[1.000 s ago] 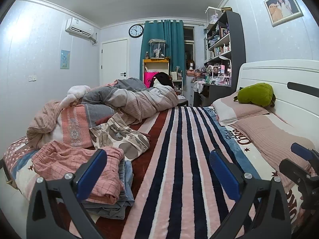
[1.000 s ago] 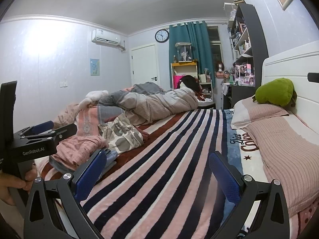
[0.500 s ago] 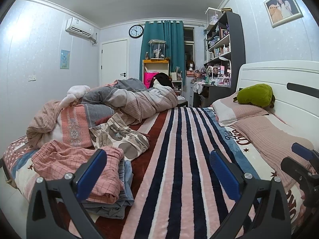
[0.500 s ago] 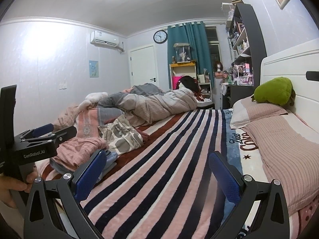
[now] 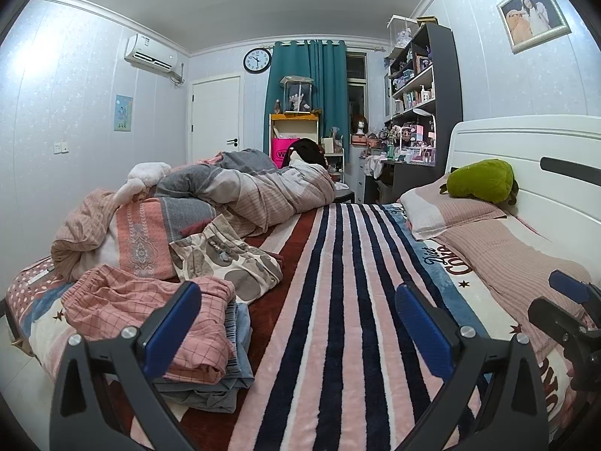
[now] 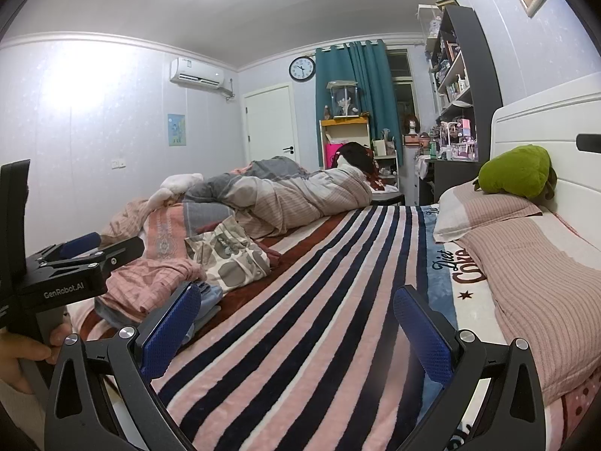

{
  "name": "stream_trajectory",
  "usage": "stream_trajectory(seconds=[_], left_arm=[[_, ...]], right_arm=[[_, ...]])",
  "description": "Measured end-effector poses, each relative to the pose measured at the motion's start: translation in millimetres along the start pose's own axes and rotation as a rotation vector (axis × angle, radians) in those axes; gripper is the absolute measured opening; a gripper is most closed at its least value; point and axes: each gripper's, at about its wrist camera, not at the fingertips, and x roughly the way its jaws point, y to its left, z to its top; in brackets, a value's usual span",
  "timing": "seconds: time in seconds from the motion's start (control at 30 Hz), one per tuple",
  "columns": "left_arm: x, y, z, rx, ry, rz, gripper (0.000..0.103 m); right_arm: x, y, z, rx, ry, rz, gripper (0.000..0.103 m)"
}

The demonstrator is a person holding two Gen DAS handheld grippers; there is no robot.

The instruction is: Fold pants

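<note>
Left gripper [image 5: 298, 323]: jaws wide apart, blue pads [image 5: 171, 325] bare, nothing between them, held above the near edge of the bed [image 5: 338, 300], over the striped blanket [image 5: 349, 263]. Also seen from the right wrist view at the left side [image 6: 80, 250], gripped from below by a hand [image 6: 22, 353].

Right gripper [image 6: 296, 327]: jaws likewise wide, blue pads [image 6: 422, 334] empty, above the near edge of the same striped blanket [image 6: 300, 300]. Part of it visible at the far right of the left wrist view [image 5: 567, 304], close to the pink ribbed pillow [image 5: 518, 259].

Pants: a pink checked pair [image 5: 150, 312] lying folded on top of a stack of folded clothes [image 5: 225, 372] at the near left corner of the bed, just beside the left gripper's left finger, not touched by either gripper. Same pair in the right wrist view [image 6: 150, 282], left of the stripes. A grey-blotched cream garment [image 5: 225, 263] crumpled just behind the stack, toward the left edge; whether pants, cannot tell.

Further along the left edge, a heap of bedding [image 5: 240, 195] bunched up to the far end. On the headboard side, right edge: a second pillow [image 5: 447, 210] with a green plush toy [image 5: 482, 180] resting on it against the white headboard [image 5: 526, 143].
</note>
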Motion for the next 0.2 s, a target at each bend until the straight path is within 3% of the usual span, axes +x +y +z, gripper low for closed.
stream_trajectory(seconds=[0.2], left_arm=[[-2.5,-0.1,1.3,-0.003,-0.003,0.008,0.102]], right_arm=[[-0.7,0.9,-0.1,0.001,0.002,0.0,0.102]])
